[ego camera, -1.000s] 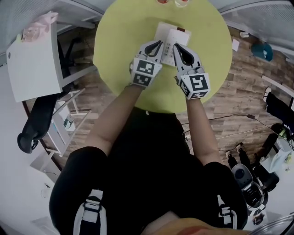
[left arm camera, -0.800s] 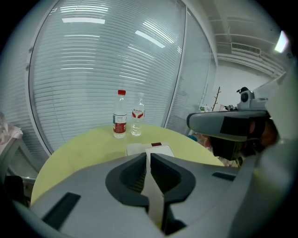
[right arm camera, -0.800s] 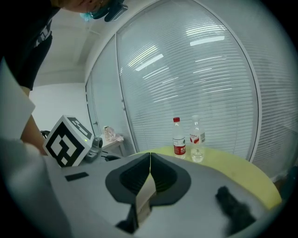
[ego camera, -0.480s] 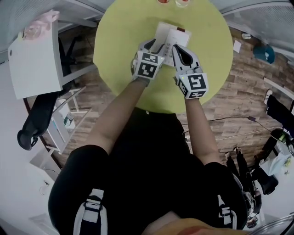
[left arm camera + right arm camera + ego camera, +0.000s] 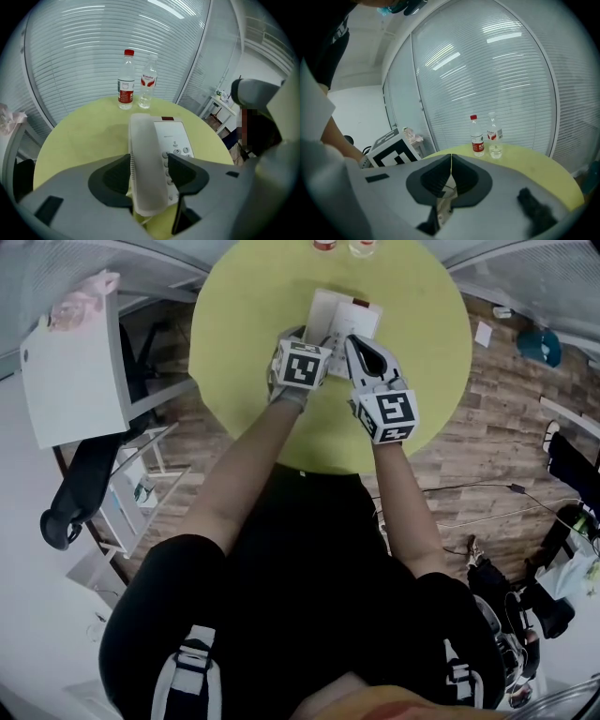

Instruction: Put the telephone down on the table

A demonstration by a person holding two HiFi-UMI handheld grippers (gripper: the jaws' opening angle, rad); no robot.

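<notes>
A white telephone [image 5: 349, 317] sits on the round yellow-green table [image 5: 244, 324]. Its handset [image 5: 146, 164] lies along the left side of the base [image 5: 172, 136], beside the keypad. My left gripper [image 5: 149, 177] points steeply down over the near end of the handset. Its jaws have just been opening and stand on either side of the handset, with the pads close to its sides. In the head view the left gripper [image 5: 315, 336] is at the phone's near edge. My right gripper [image 5: 451, 174] is shut and hovers just right of it [image 5: 354, 343], holding nothing.
Two water bottles, one red-capped [image 5: 125, 79] and one clear [image 5: 147, 80], stand at the table's far edge. A white desk [image 5: 70, 381] and a black office chair [image 5: 70, 502] are to the left. Cables and bags lie on the wooden floor [image 5: 497, 409] at the right.
The left gripper has tipped downward and sunk onto the phone, and its jaws have gone from shut to open around the handset. The right gripper has stayed put.
</notes>
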